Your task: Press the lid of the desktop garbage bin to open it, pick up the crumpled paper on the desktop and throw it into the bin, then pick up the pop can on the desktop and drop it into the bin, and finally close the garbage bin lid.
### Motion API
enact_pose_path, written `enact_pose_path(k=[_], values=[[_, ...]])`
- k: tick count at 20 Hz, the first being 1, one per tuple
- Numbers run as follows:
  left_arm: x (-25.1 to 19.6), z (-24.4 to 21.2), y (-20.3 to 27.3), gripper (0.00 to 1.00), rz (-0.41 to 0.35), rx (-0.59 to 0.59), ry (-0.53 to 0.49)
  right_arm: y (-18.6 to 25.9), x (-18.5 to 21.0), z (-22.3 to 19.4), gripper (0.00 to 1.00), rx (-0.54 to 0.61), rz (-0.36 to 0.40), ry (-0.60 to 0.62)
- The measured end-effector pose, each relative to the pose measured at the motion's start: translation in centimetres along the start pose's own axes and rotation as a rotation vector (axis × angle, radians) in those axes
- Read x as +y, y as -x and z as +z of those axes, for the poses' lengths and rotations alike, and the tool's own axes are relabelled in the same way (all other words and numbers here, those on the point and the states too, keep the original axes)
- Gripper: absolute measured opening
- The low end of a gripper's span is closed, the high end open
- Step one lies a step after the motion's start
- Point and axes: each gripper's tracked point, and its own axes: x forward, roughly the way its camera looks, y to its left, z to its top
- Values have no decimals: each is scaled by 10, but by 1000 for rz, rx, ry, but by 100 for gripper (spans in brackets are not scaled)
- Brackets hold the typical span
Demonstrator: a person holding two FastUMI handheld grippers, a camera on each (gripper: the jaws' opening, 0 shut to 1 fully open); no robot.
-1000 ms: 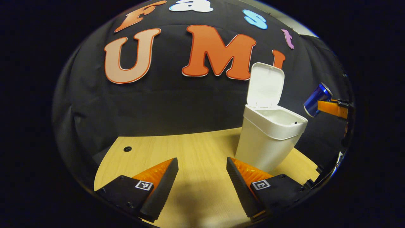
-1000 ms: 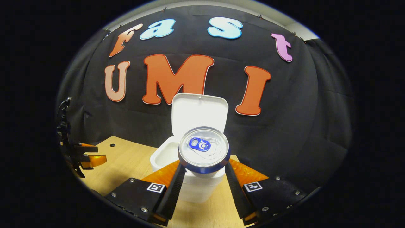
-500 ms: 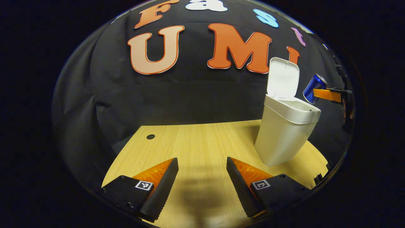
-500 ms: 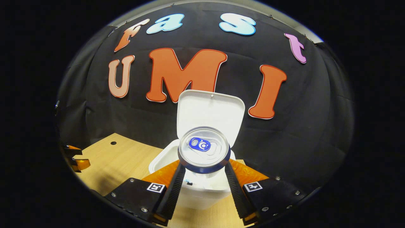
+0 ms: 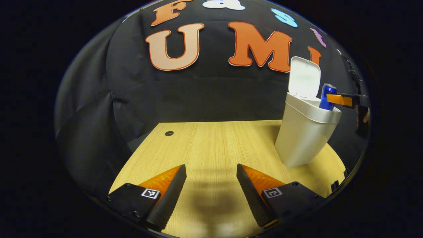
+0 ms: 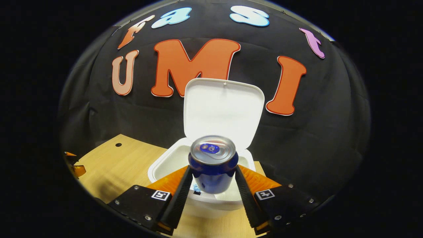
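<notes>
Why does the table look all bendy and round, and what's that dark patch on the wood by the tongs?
In the left gripper view the fisheye lens curves the table and tilts the bin; the dark patch is a soft shadow between the left tongs. In the right gripper view the can top shines with glare, and the open lid looks brightly lit.
</notes>
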Motion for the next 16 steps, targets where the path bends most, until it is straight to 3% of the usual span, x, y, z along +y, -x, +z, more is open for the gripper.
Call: enact_pose_path(k=[16], values=[[13, -22, 3, 98, 5, 49, 27, -10, -33, 129, 79, -176, -61, 33]])
